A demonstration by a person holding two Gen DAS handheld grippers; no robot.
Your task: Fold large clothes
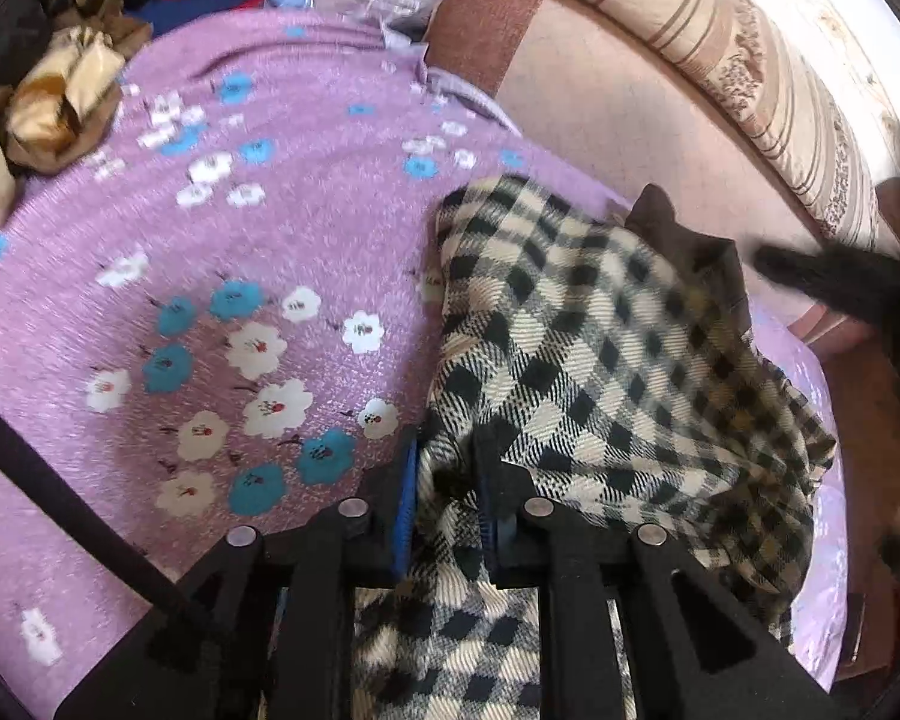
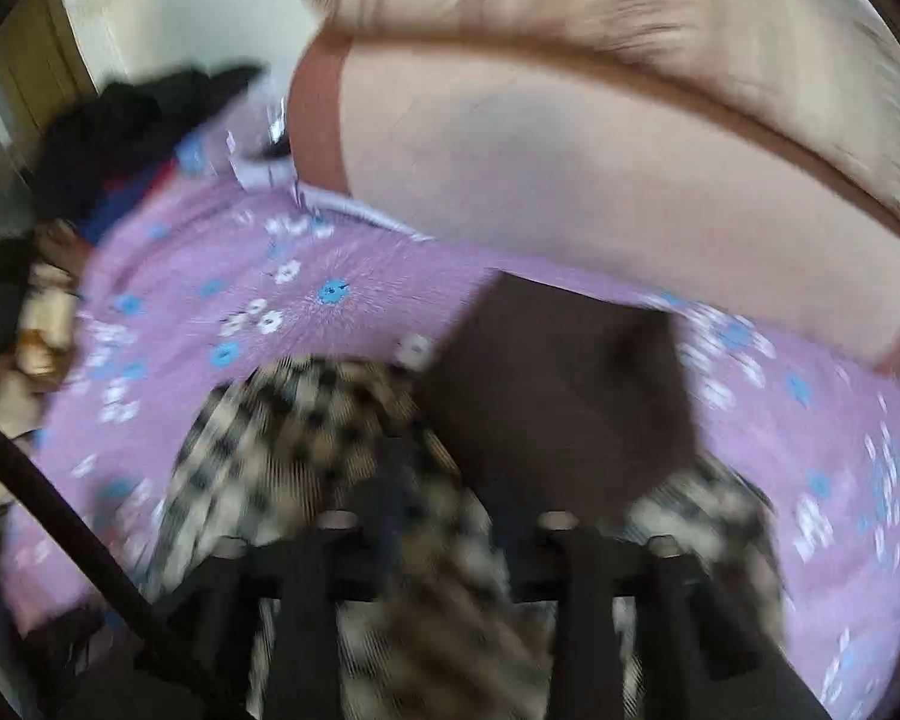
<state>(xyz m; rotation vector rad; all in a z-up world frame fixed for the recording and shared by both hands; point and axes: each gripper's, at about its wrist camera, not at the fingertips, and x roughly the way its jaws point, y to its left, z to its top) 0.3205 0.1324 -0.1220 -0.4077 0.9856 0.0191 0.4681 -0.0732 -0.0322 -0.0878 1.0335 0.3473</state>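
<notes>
Currently: left gripper (image 1: 447, 480) clamped on a fold of the checked garment (image 1: 600, 360) | right gripper (image 2: 450, 480) badly blurred, jaw state unreadable, checked cloth under it | garment bunched on purple floral sheet (image 1: 210, 270), brown lining (image 2: 558, 396) exposed

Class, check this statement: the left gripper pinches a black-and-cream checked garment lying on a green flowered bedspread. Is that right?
Not quite. The flowered bedspread is lilac-purple, not green, as the left wrist view shows. The rest holds: the left gripper pinches the black-and-cream checked garment lying on it.
</notes>
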